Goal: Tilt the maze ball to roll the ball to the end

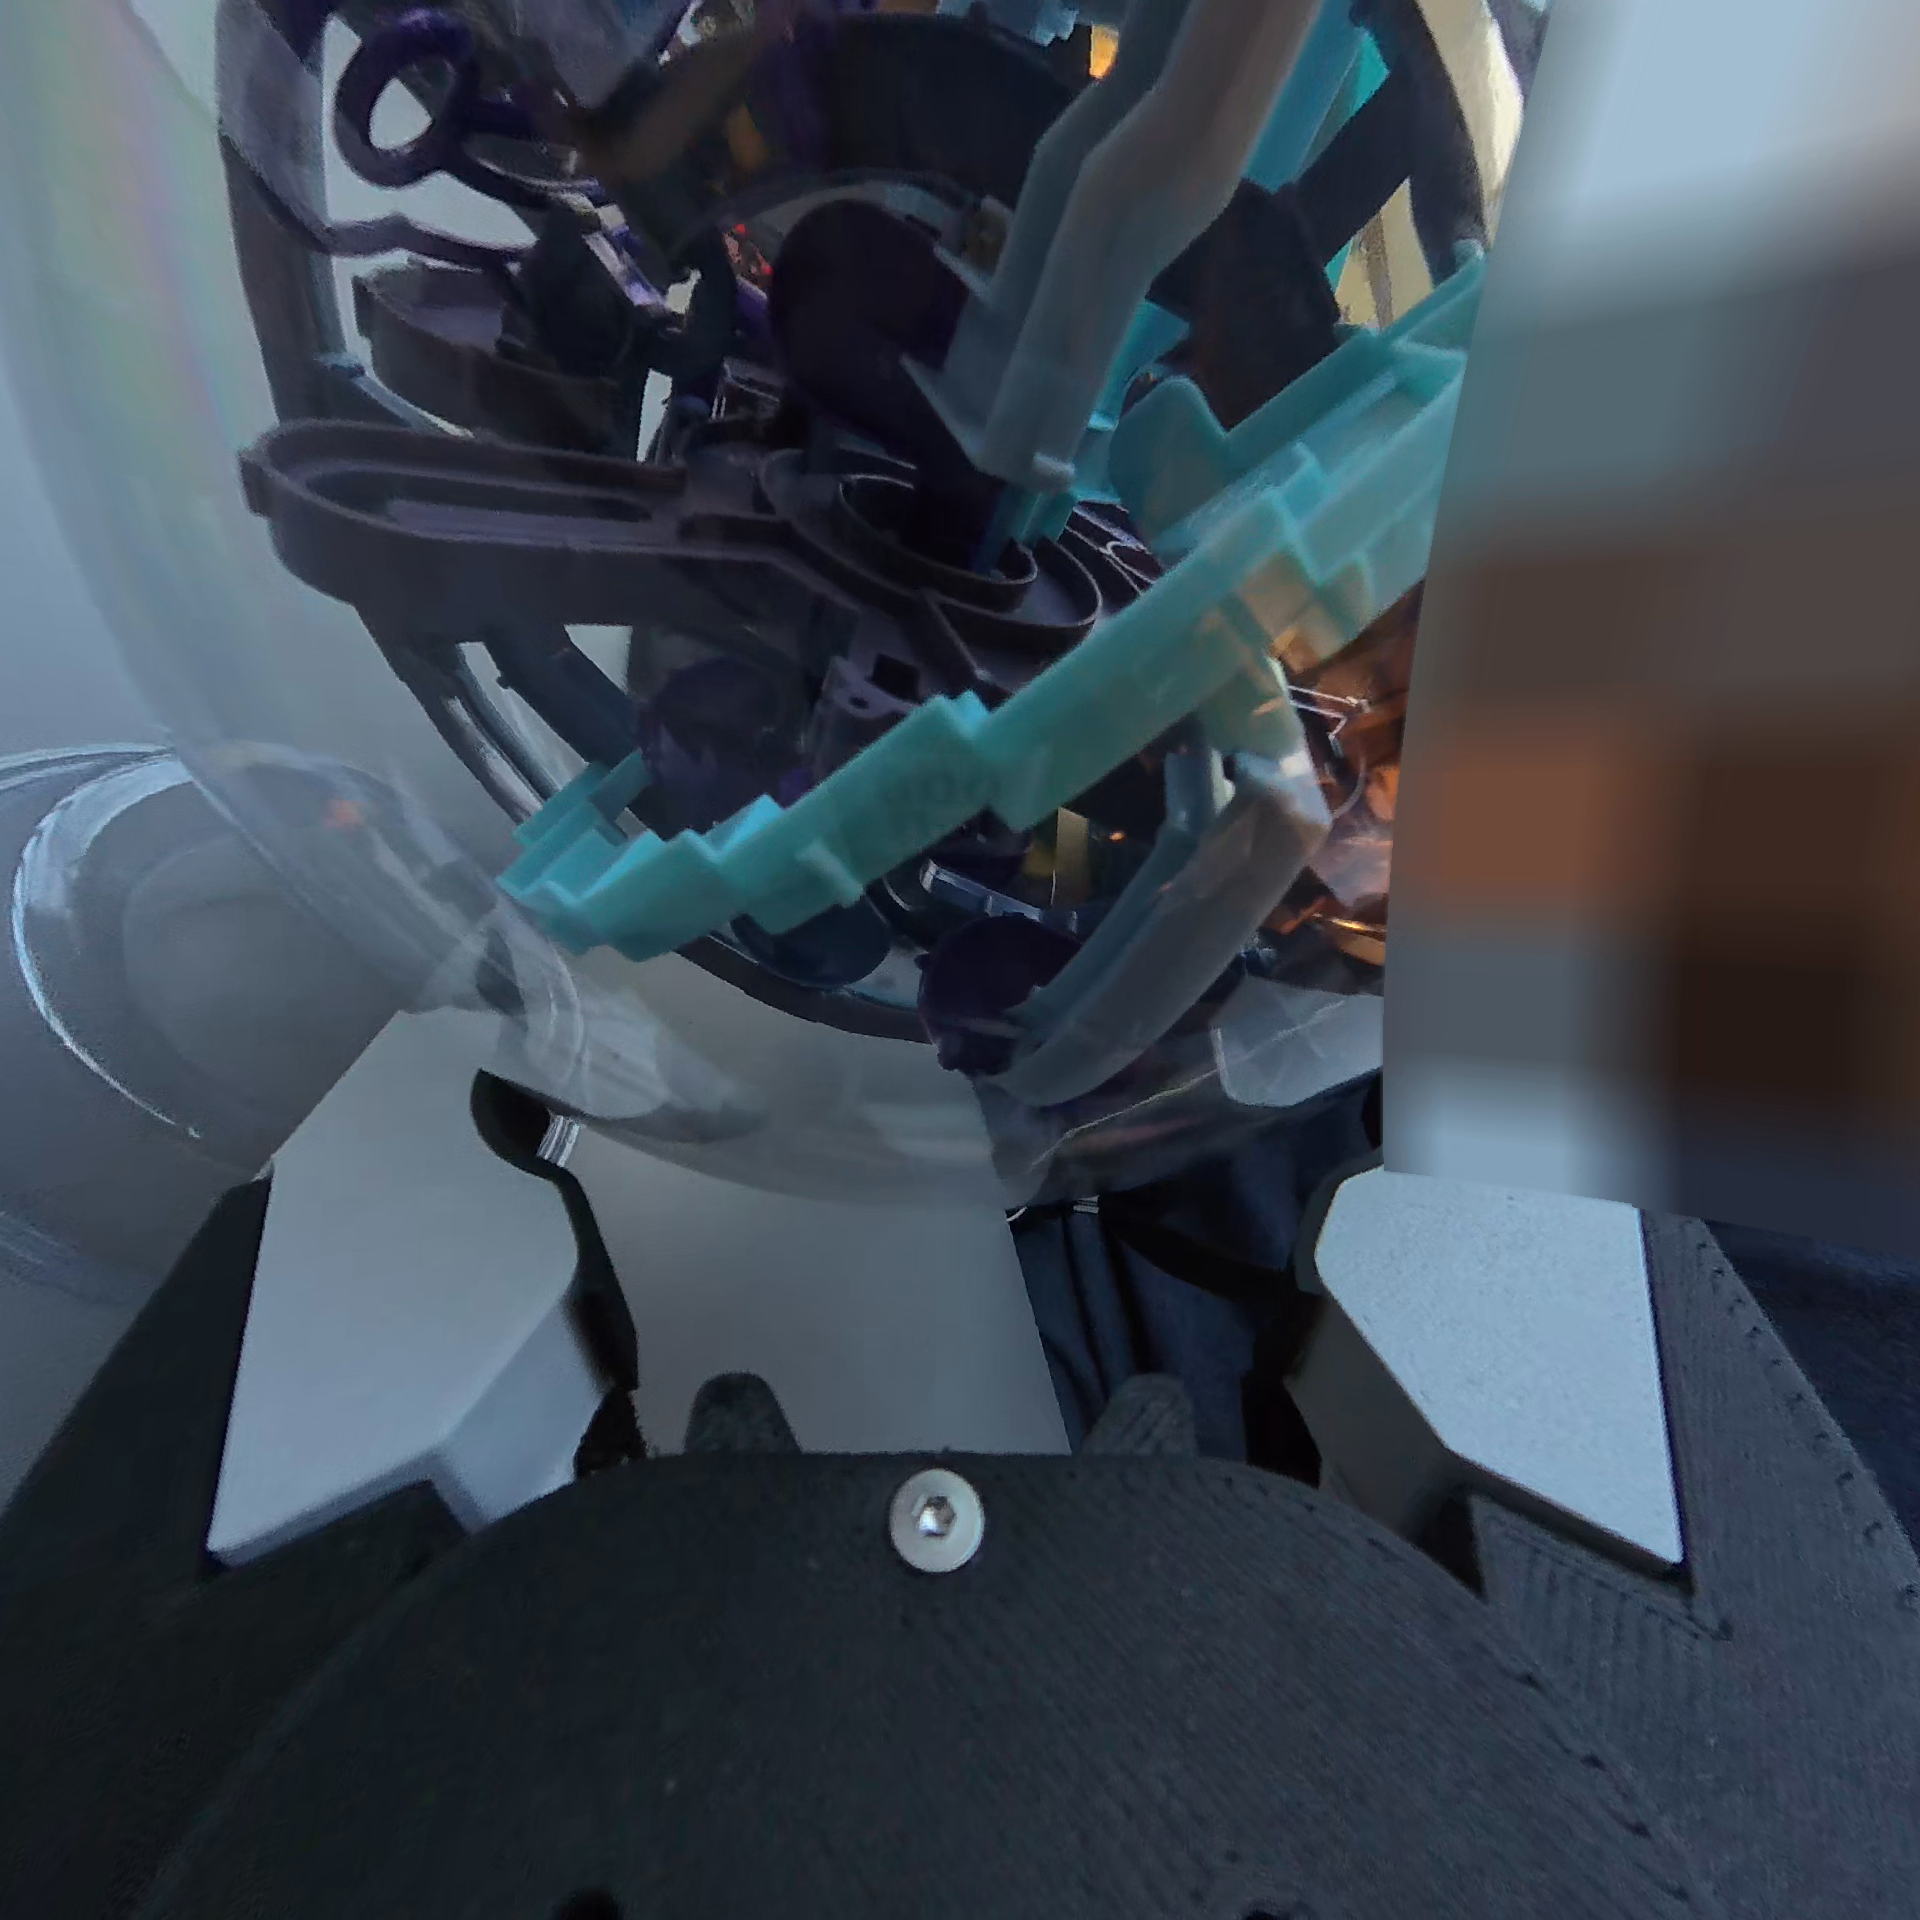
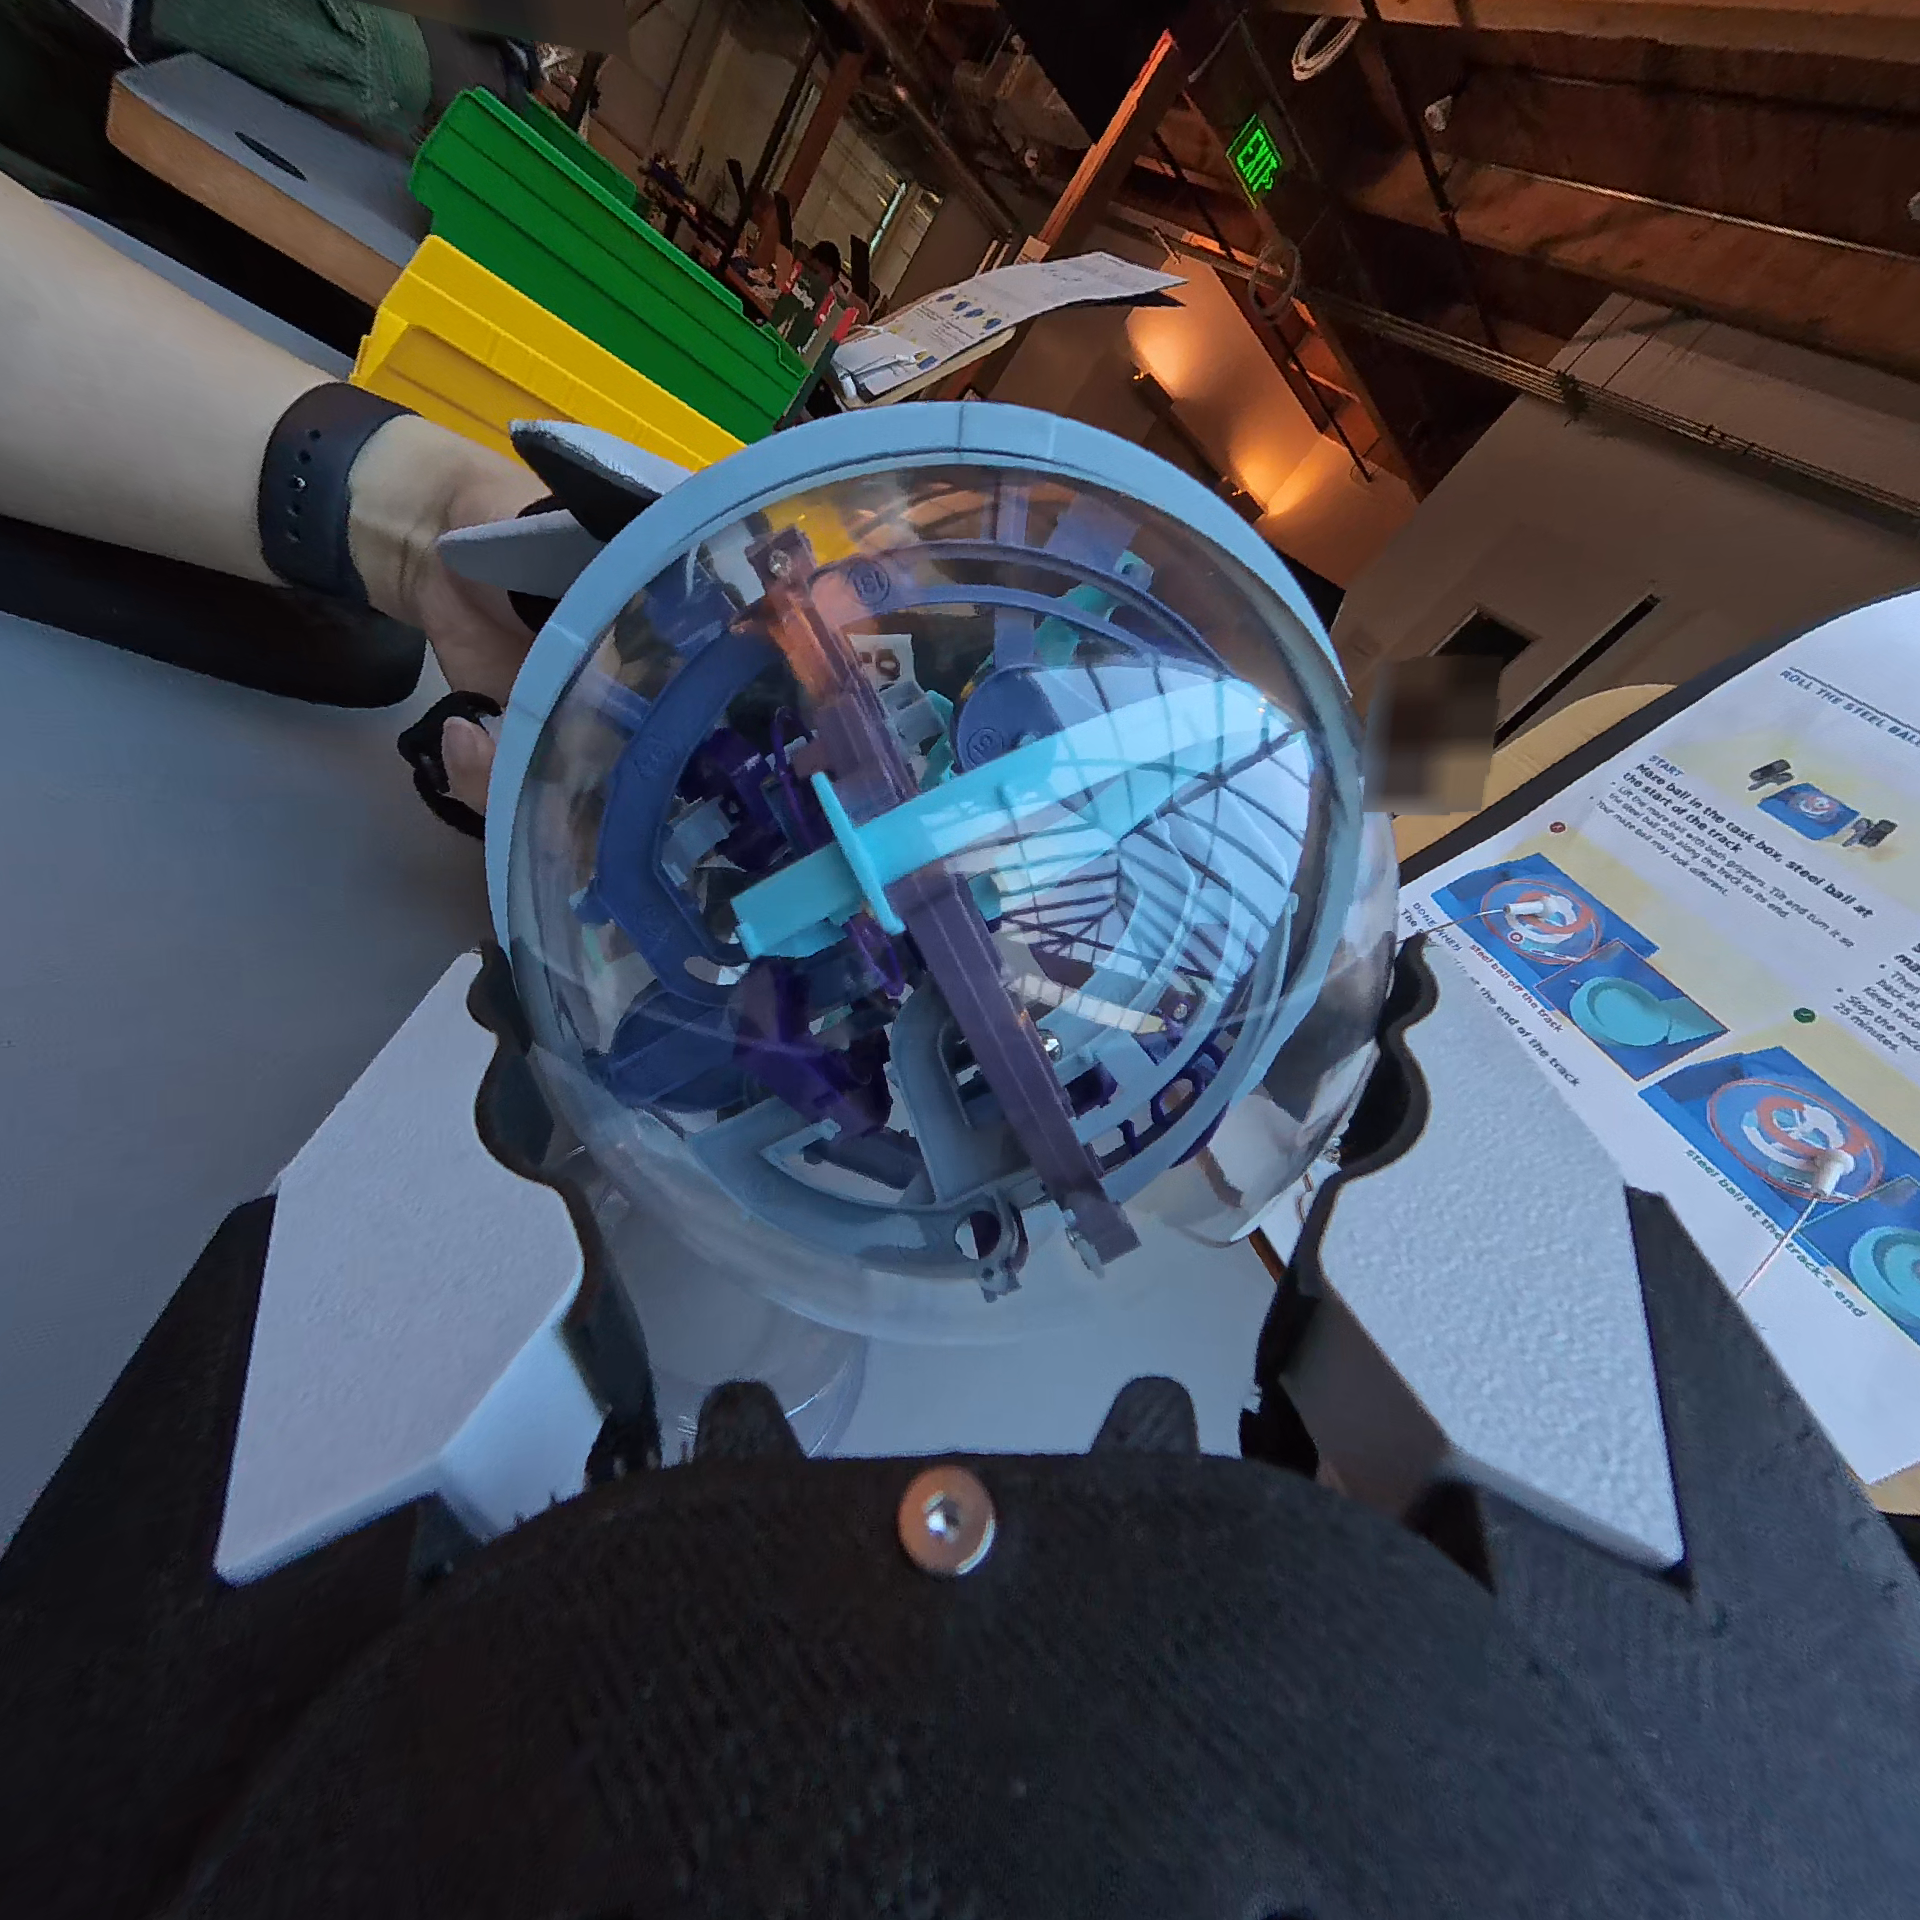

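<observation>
Yellow bin [image 2: 540, 353], green bin [image 2: 582, 239], instruction sheet [image 2: 1704, 997] around maze ball [image 2: 935, 883]

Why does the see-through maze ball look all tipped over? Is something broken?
Nothing looks broken. The maze ball is tilted, its grey ring slanting, because the right hand-held gripper and left hand-held gripper hold it off the table. The shell looks uncracked.
</observation>
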`<move>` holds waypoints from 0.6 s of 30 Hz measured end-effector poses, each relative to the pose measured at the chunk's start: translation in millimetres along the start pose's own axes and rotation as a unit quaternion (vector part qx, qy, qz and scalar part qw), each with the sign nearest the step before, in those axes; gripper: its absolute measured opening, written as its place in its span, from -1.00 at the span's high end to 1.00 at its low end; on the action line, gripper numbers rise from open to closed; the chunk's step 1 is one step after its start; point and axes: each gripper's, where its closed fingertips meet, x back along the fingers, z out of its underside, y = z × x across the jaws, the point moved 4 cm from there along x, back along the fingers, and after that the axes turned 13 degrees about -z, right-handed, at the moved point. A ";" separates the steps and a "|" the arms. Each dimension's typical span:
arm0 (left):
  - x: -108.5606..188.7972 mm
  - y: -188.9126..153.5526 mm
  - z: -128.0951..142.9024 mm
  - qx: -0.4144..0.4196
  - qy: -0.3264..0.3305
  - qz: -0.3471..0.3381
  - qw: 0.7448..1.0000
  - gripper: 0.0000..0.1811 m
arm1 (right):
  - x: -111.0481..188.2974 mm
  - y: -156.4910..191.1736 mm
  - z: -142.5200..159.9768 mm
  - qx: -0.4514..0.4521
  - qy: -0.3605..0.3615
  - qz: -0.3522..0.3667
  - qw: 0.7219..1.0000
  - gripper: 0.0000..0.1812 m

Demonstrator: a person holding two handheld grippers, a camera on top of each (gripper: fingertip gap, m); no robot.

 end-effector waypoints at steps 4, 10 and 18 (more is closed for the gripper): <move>0.2 1.3 0.8 -0.004 0.003 -0.011 1.000 -0.76 | -0.6 0.5 2.2 0.003 0.004 -0.002 1.000 -0.75; 1.0 1.6 2.1 0.006 0.003 0.004 1.000 -0.75 | -2.1 1.2 1.9 -0.006 -0.002 -0.004 1.000 -0.75; 0.3 -1.5 -3.8 0.058 -0.043 0.099 0.992 -0.76 | -1.4 -4.2 -6.3 -0.040 -0.020 -0.001 0.999 -0.74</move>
